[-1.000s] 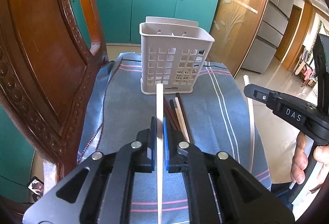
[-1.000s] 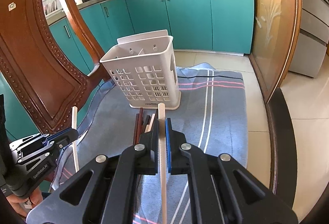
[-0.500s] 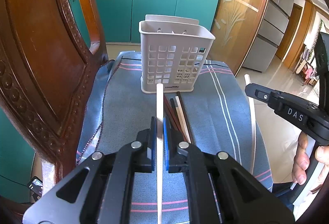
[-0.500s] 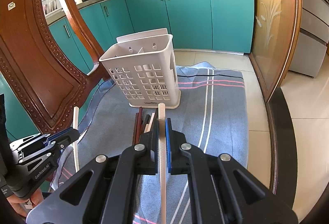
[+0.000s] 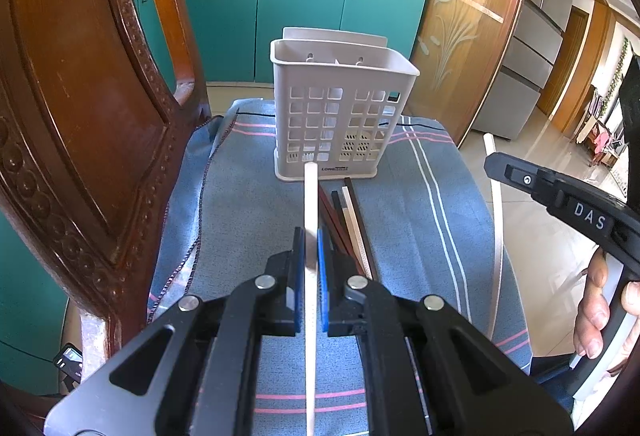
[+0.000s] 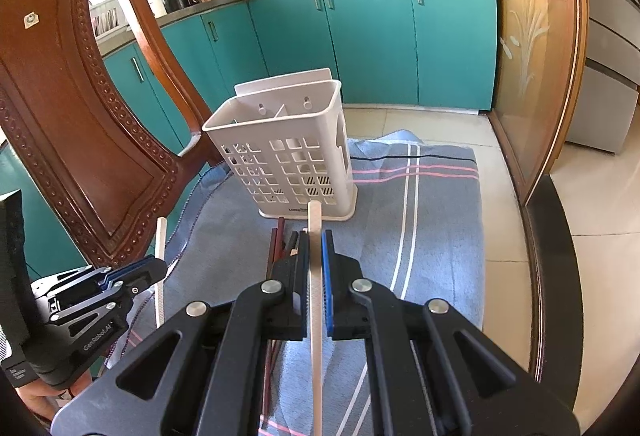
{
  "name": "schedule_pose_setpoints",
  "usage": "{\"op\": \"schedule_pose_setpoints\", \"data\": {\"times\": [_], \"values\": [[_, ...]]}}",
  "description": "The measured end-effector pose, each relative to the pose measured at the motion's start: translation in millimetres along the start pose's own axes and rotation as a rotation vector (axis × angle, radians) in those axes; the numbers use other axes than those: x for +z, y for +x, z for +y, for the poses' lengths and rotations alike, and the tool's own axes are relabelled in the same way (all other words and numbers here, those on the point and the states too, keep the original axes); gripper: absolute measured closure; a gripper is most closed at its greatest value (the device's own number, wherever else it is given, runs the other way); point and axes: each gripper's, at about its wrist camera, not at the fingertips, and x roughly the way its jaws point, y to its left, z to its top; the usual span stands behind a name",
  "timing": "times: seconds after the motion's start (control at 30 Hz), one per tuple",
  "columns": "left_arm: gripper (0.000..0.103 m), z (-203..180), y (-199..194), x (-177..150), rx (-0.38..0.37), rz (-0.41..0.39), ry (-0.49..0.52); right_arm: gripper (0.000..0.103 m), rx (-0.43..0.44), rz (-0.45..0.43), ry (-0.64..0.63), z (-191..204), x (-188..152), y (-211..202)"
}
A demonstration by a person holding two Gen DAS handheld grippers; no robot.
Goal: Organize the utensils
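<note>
Big carved wooden chair back (image 5: 80, 116) sits off to the left of both sets of fingers, and a blue striped cloth (image 5: 248, 204) covers the worktop under everything. Straight ahead of the fingers stands the white perforated plastic utensil caddy (image 5: 340, 108), upright, with a divider visible inside from the right wrist view.

Between the caddy and the fingers there's a small bunch of dark brown and cream chopsticks (image 5: 352, 220) lying flat on the cloth, not yet put away.

The left gripper (image 5: 308, 276) is clenched on a white chopstick (image 5: 310, 196), which pokes forward toward the caddy base. The right gripper (image 6: 316, 268) is doing the same, clamped on another white chopstick (image 6: 314, 232) that points at the caddy's lower wall.

What could go wrong: both sticks aim low, at the grid rather than the open top, so pushing ahead without lifting would probably shove or tip that light caddy. Thin smooth sticks could also pivot in the pads, and two grippers heading for one opening might bump each other.
</note>
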Motion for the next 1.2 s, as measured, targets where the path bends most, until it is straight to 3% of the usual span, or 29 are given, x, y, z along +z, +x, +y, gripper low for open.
{"op": "schedule_pose_setpoints", "data": {"times": [0.33,0.57,0.67,0.8,1.03,1.1,1.2], "values": [[0.096,4,-6,1,-0.005,-0.021,-0.022,0.096,-0.002,0.011,0.017,-3,2,2],[0.096,9,-69,19,-0.098,-0.174,-0.046,0.096,0.089,-0.100,0.033,3,19,-53],[0.096,9,-101,38,-0.107,-0.263,-0.039,0.096,0.122,-0.190,0.035,8,36,-87],[0.096,8,-131,93,-0.080,-0.370,-0.019,0.096,0.141,-0.318,0.033,18,78,-121],[0.096,-2,-150,183,-0.006,-0.554,-0.010,0.096,0.096,-0.470,0.044,24,168,-135],[0.096,-4,-138,197,0.012,-0.560,-0.018,0.096,0.081,-0.502,0.055,21,182,-128],[0.096,-3,-106,205,0.019,-0.507,-0.035,0.096,0.050,-0.497,0.078,14,198,-106]]}}
